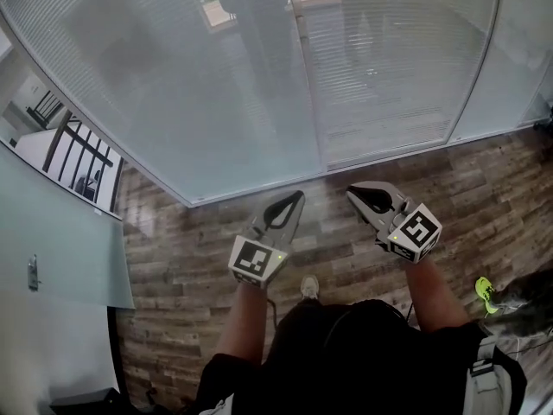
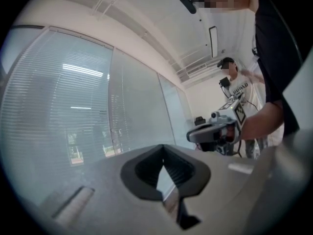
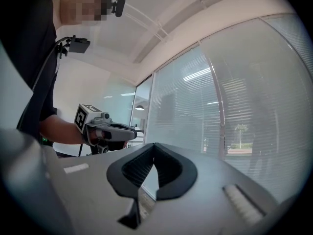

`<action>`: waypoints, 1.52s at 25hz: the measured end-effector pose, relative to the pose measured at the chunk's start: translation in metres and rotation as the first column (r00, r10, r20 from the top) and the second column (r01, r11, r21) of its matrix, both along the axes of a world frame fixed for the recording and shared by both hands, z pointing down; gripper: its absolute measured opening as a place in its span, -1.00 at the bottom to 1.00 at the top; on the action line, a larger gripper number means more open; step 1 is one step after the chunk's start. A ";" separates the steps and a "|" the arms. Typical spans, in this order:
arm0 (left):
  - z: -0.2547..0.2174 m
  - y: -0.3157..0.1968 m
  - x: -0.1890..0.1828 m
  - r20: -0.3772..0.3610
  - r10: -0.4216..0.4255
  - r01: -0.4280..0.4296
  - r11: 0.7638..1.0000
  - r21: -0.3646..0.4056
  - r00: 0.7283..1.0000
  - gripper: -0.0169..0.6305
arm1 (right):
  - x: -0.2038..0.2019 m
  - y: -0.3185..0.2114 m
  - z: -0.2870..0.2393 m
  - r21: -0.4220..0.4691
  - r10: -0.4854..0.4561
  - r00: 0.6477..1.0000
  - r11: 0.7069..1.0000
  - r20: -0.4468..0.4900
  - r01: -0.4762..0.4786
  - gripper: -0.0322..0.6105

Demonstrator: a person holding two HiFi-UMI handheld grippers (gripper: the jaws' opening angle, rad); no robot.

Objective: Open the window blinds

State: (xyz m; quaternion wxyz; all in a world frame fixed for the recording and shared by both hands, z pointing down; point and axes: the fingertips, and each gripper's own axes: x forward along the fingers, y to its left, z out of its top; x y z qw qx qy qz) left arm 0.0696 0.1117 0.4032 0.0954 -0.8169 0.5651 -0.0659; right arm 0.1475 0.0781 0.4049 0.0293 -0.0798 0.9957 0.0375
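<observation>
Head view: left gripper [image 1: 296, 196] and right gripper [image 1: 353, 191], fingers closed and empty, face window blinds [image 1: 216, 85], not touching.

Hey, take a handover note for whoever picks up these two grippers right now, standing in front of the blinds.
Left gripper: shut, empty, pointing at the window wall.
Right gripper: shut, empty, beside the left one and apart from it.
Window blinds: lowered across the panes ahead, slats shut or nearly so.
Done: nothing yet; neither gripper touches the blinds.
Left: find the blinds' control, which no view shows, then open them.
</observation>
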 end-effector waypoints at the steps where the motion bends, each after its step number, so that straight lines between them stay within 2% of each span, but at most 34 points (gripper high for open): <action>1: 0.000 -0.006 -0.006 0.001 0.010 -0.010 1.000 0.001 1.000 -0.94 | -0.006 -0.006 -0.002 -0.006 0.014 1.000 1.000 0.001 -0.014 -0.89; 11: -0.003 -0.066 -0.060 0.008 0.112 -0.112 0.994 -0.006 0.994 -0.93 | -0.057 -0.057 -0.005 -0.014 0.110 0.994 0.994 -0.004 -0.110 -0.89; 19: -0.005 -0.090 -0.094 -0.023 0.171 -0.172 0.985 -0.025 0.985 -0.93 | -0.095 -0.087 -0.006 0.000 0.177 0.984 0.984 -0.003 -0.177 -0.89; 23: 0.002 -0.097 -0.114 -0.026 0.186 -0.186 0.983 0.006 0.982 -0.94 | -0.112 -0.092 -0.005 -0.003 0.201 0.980 0.980 -0.007 -0.201 -0.89; 29: 0.003 -0.105 -0.126 -0.027 0.206 -0.206 0.979 0.003 0.978 -0.94 | -0.124 -0.102 -0.004 0.013 0.221 0.975 0.975 -0.030 -0.221 -0.89; 38: 0.005 -0.123 -0.131 -0.036 0.218 -0.218 0.976 -0.006 0.975 -0.93 | -0.130 -0.123 -0.012 0.007 0.246 0.969 0.969 -0.004 -0.246 -0.89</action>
